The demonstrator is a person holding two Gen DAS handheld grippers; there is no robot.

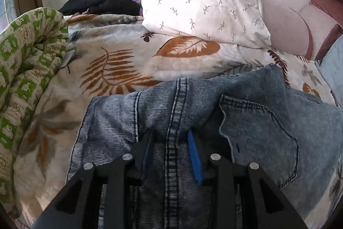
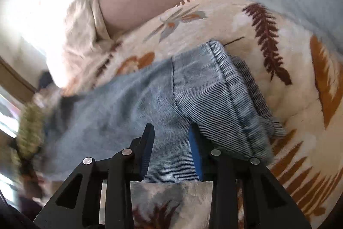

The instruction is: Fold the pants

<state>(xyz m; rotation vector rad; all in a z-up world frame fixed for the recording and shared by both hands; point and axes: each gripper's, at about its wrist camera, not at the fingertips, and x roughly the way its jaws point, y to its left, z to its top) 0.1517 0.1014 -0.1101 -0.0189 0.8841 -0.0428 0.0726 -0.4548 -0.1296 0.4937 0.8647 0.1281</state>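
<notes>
Meanwhile both black two-finger tongs, left (image 1: 171, 138) and right (image 2: 171, 136), stand partly apart over faded blue denim pants (image 1: 246, 113), pads clear of cloth. Soft, weighty, floppy; likely best pinched along the thick seam between the left fingers

The left tool (image 1: 171, 138) tilts steeply down over the jeans (image 1: 257, 121), its two black fingers with blue pads (image 1: 194, 156) standing a little apart. The centre seam of the jeans runs up between them, and neither pad presses on the cloth. The right tool (image 2: 171, 134) also slants down onto the jeans, near their folded hem edge. Its fingers are parted by a narrow gap, with denim lying under that gap and no visible pinch.
</notes>
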